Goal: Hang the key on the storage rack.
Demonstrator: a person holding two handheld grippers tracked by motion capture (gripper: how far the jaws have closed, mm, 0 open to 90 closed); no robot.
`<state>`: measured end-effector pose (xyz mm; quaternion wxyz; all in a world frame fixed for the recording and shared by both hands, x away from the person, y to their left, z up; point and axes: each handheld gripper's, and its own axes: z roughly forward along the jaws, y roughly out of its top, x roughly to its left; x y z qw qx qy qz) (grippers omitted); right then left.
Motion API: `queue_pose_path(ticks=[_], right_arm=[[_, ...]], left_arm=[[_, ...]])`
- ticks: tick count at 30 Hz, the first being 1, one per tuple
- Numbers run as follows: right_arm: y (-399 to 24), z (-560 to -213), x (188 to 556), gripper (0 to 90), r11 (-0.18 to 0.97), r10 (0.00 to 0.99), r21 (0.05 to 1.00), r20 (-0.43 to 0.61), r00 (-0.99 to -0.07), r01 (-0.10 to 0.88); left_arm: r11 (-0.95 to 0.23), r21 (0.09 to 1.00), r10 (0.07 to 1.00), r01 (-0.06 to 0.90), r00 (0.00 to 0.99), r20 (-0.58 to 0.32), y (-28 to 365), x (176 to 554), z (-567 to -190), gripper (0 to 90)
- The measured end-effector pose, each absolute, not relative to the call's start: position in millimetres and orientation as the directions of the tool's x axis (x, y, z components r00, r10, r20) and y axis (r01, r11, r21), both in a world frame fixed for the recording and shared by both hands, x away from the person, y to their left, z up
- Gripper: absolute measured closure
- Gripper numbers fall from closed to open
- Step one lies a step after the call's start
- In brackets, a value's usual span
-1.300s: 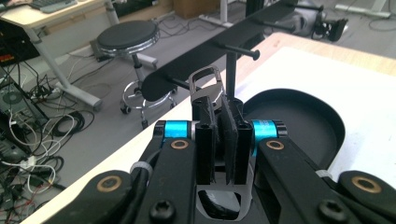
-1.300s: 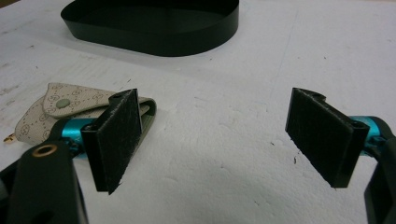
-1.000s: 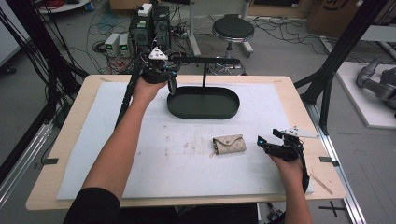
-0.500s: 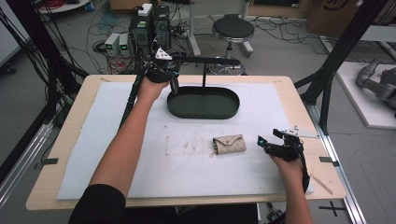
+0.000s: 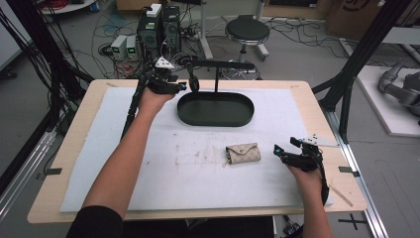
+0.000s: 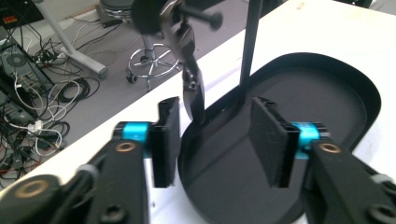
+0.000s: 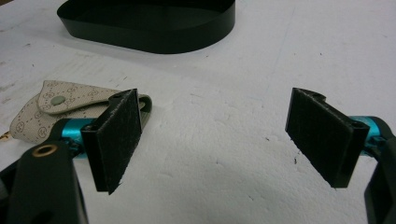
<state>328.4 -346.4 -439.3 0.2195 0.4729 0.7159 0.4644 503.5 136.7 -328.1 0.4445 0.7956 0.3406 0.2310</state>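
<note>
high view: black oval tray [image 5: 216,118] holds just a stand post; both claws gape wide, holding nothing.

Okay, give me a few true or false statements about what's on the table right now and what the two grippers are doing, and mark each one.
1. The left gripper is open near the dark hanging item on the stand. True.
2. The beige pouch lies inside the black oval tray. False: it lies on the white mat, nearer the person than the tray.
3. The right gripper is shut on the pouch. False: its jaws stand wide apart, holding nothing.
4. The stand's post rises from the tray. True.
5. The pouch's flap is snapped shut. True.
</note>
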Motion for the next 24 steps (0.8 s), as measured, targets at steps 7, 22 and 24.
queue_pose_path(ticks=[7, 22, 24], right_arm=[[-344, -439, 328, 18.9, 0.125, 0.879, 0.872, 0.124, -0.461, 0.473], [-340, -439, 329, 18.9, 0.135, 0.875, 0.871, 0.117, -0.469, 0.471], [-340, -439, 329, 18.9, 0.135, 0.875, 0.871, 0.119, -0.469, 0.473]], left_arm=[[-0.321, 0.890, 0.728, 0.323, 0.685, 0.013, 158, 479, -337, 37.2], [-0.312, 0.897, 0.691, 0.312, 0.723, -0.011, 191, 413, -380, 24.2], [-0.309, 0.896, 0.689, 0.319, 0.724, -0.020, 195, 404, -387, 24.0]])
